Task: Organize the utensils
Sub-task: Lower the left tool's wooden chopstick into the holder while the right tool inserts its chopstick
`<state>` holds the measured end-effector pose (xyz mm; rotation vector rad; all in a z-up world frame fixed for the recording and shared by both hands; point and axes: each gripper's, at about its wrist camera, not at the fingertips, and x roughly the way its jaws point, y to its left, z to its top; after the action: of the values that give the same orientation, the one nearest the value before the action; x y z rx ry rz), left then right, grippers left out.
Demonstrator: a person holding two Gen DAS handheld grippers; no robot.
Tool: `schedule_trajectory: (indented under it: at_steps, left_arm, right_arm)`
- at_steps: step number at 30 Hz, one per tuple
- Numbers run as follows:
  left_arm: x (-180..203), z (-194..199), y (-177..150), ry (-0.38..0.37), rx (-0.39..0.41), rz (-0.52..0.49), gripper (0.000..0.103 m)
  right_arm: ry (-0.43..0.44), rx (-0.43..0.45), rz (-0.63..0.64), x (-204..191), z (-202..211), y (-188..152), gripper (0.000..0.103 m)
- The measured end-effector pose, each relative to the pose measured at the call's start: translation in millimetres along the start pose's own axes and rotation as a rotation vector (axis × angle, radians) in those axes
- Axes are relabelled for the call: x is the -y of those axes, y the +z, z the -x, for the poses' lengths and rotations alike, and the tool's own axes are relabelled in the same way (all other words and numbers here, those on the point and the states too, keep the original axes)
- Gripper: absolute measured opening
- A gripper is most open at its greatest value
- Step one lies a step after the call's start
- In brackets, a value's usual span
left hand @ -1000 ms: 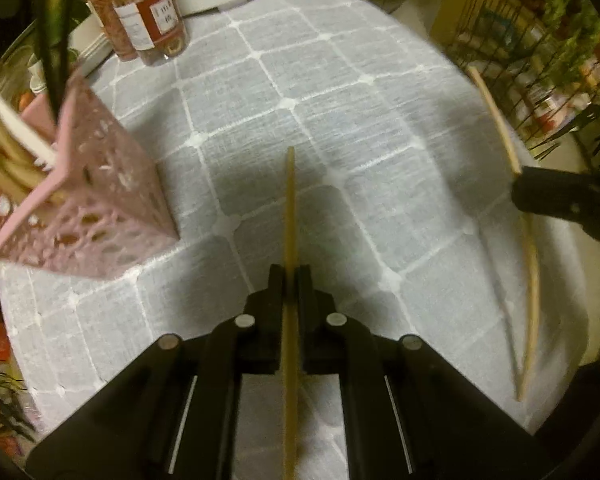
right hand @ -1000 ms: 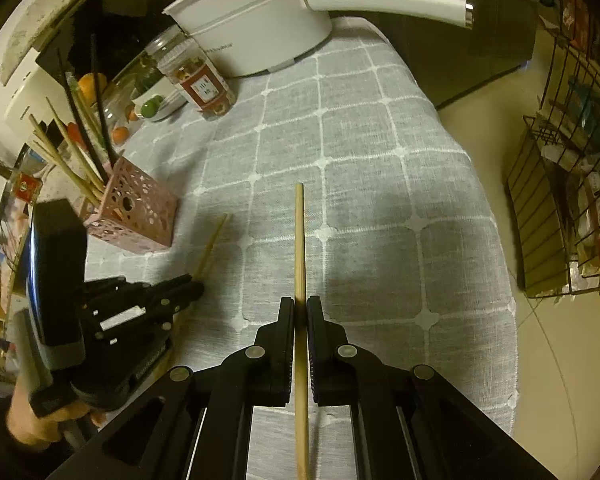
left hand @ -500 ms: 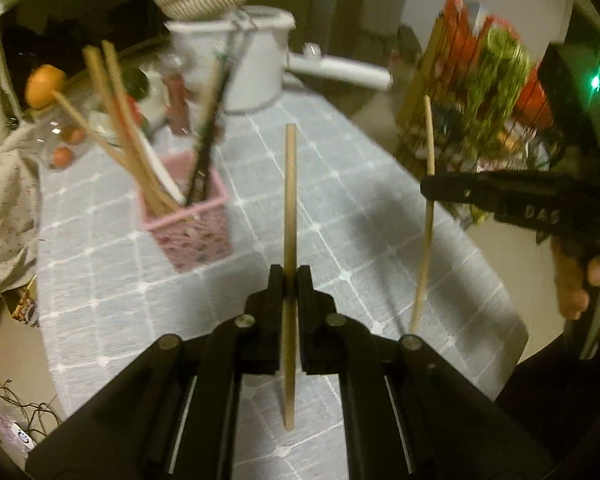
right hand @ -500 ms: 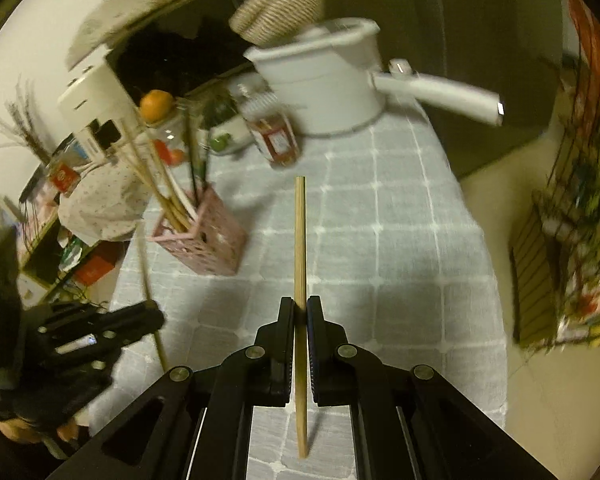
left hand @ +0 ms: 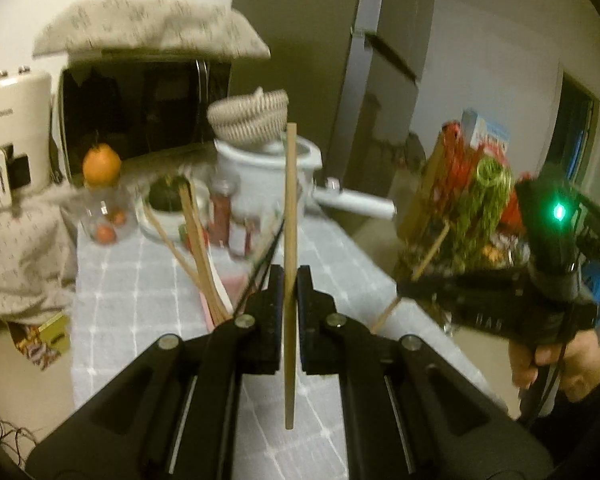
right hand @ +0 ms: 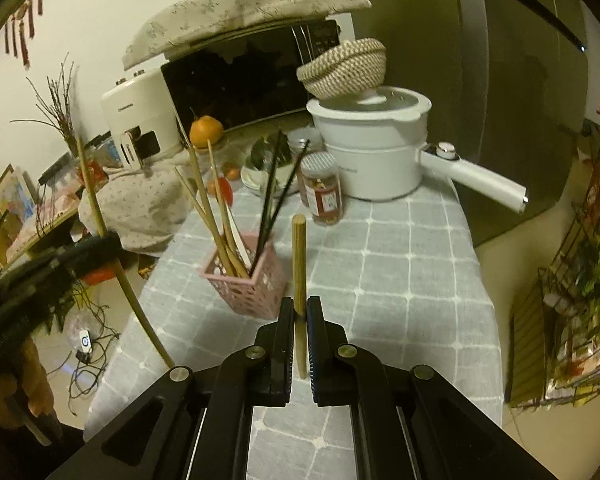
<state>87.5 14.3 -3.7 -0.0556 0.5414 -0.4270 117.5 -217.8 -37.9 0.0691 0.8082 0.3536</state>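
Left wrist view: left tool (left hand: 290,280) clamped on a wooden chopstick (left hand: 290,184), held upright above the grey checked table (left hand: 140,280). Right tool (left hand: 404,286) at the right, gripping a second chopstick (left hand: 430,256) (blurred).

Right wrist view: right tool (right hand: 299,312) pinched on its chopstick (right hand: 299,264), above the table, near the pink holder (right hand: 252,284) of chopsticks. Left tool's stick (right hand: 100,220) tilts at left.

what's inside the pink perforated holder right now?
The pink perforated square holder holds several light wooden chopsticks leaning left, thin black chopsticks leaning right, and a flat white utensil. Their lower ends and the holder's bottom are hidden by its walls.
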Motion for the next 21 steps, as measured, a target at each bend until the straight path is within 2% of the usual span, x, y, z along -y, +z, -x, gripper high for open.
schedule_trajectory:
  at_steps: [10,15,21]
  left_arm:
    - [-21.5,1.4,21.4,0.086,0.184,0.05,0.007]
    - [-30.7,-12.2,28.8,0.144,0.279,0.081,0.007]
    - [-26.8,-37.4,23.8,0.198,0.297,0.045,0.007]
  right_arm:
    - [0.012,0.016,0.006,-6.9,2.3,6.0,0.006]
    - [0.012,0.015,0.009,-8.1,1.8,5.6,0.006]
    - [0.011,0.009,0.011,-9.2,-1.1,5.9,0.006]
